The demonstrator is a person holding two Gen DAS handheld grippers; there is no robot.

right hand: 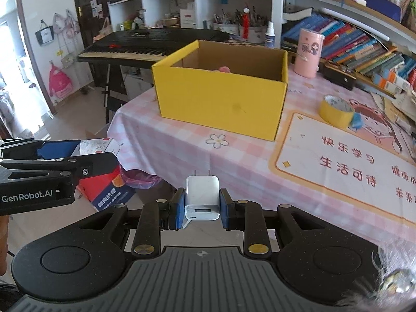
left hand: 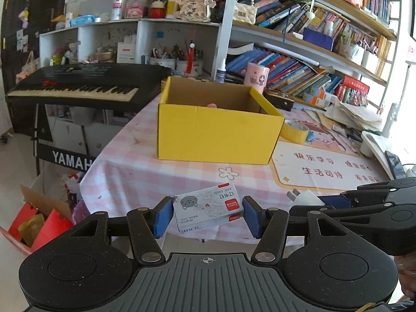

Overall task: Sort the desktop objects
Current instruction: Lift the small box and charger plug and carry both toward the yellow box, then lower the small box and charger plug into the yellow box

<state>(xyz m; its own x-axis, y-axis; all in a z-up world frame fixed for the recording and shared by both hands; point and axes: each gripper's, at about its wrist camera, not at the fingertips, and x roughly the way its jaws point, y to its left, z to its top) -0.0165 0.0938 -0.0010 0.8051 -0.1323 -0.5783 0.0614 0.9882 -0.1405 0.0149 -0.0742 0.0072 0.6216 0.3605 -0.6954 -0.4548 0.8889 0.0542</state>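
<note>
Pink-checked cloth covers the table (right hand: 182,140), backed by crowded bookshelves and a black keyboard (left hand: 78,85). An open yellow box (left hand: 218,132) stands on the table; something pink shows just over its front wall, not identifiable. A roll of yellow tape (right hand: 336,113) lies on the table beside the box, unsorted. Judgement: sorting is partly done, two items are in transit, and the tape at least remains.

The left gripper (left hand: 208,214) has its fingers partly spread and clamped on a staple box (left hand: 208,209), held off the table's near edge. The right gripper (right hand: 202,205) has its fingers nearly together, pinching a white charger plug (right hand: 202,197) with its prongs forward. Both grippers point downward towards the yellow box, side by side, short of it.
</note>
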